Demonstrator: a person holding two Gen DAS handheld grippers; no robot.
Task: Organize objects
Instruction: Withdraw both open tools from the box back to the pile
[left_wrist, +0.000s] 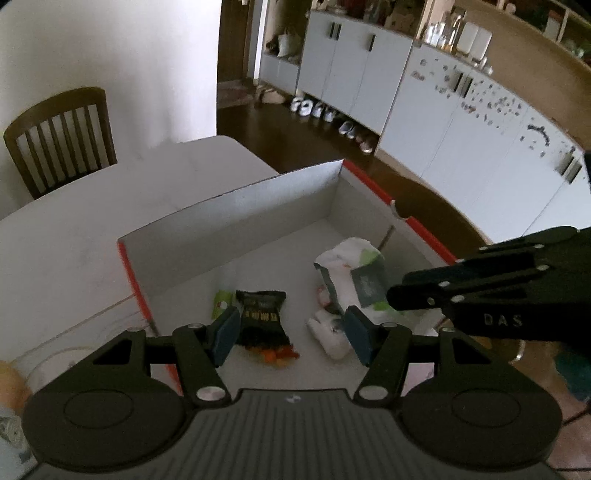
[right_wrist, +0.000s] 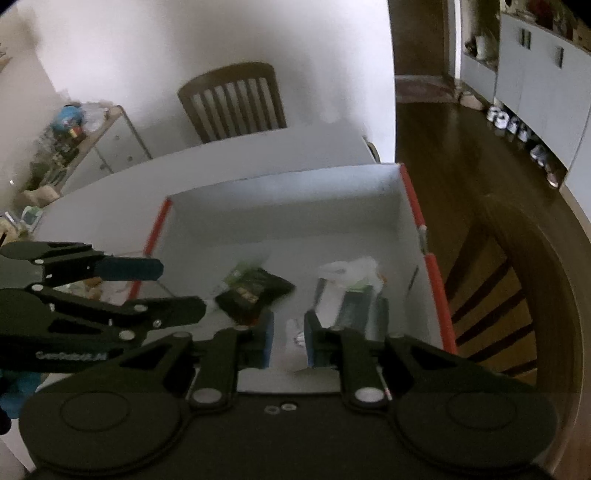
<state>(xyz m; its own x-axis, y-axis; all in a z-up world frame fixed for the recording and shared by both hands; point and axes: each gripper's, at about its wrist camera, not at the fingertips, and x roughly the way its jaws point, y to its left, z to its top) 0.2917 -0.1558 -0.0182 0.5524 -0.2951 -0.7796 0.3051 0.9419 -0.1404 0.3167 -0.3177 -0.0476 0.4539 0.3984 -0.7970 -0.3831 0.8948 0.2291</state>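
Both claws hang above an open white box (left_wrist: 258, 206) with red edges that stands on the white desk (left_wrist: 74, 229), each pointing steeply down into it. The left claw (left_wrist: 291, 332) stands about half open with nothing between its blue pads, and the right claw (right_wrist: 289, 338) shows a narrow gap between its pads, also with nothing in it. No earlier picture is given, so only their present stance can be told. On the box floor lie the things already gathered: a dark snack packet (left_wrist: 262, 314) with a small green packet (left_wrist: 221, 301) just beside it toward the left wall, and a heap of white wrappers with a grey-green sachet (left_wrist: 351, 280) toward the right wall. From the left claw the dark packet lies directly below and slightly left of the gap, its long axis running roughly away from the camera, so nearly in line with the fingers. From the right wrist view the white heap (right_wrist: 347, 280) lies just ahead and to the right of that claw, with the dark packet (right_wrist: 255, 291) ahead and to the left. Judging by this, the left hand is the nearer to the dark packet and the right hand to the white heap. If more things remain to be sorted, they lie outside the box: the clutter at the lower left edge of the left wrist view is too blurred to name.
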